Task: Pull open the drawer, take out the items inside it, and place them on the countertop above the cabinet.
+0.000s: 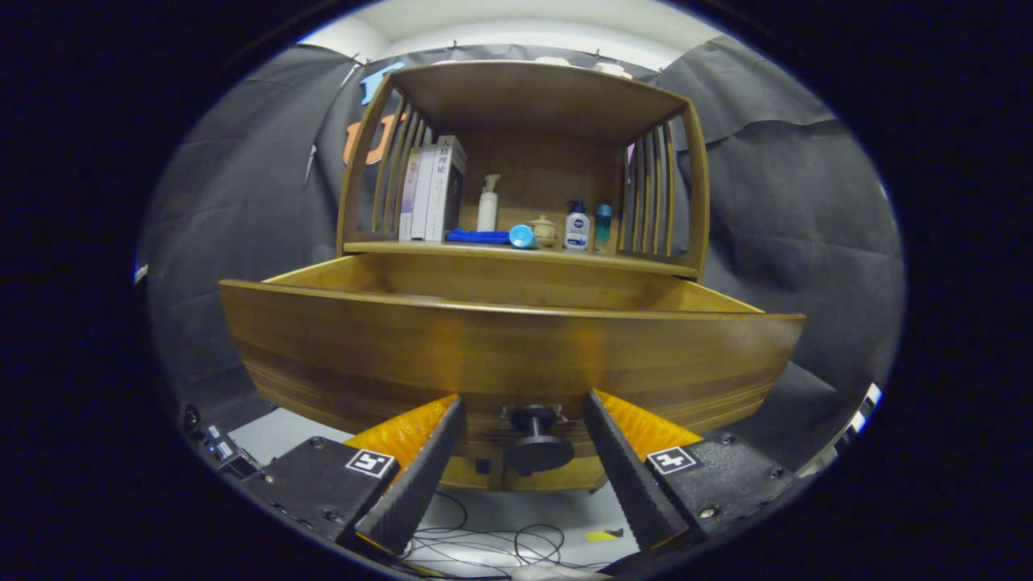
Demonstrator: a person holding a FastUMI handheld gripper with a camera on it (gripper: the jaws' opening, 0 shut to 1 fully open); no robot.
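Note:
The wooden drawer stands pulled out toward me, its front panel wide just ahead of the fingers. Its dark round knob sits low on the panel, between the two fingers and apart from both. My gripper is open, with nothing pressed between the fingers. The drawer's inside is hidden behind its front panel. Above it runs the cabinet's countertop, carrying a blue cloth, a blue cup lying on its side and a small ceramic jar.
On the countertop also stand books, a white pump bottle, a lotion bottle and a teal bottle, between slatted side rails under a top shelf. Loose cables lie on the floor below.

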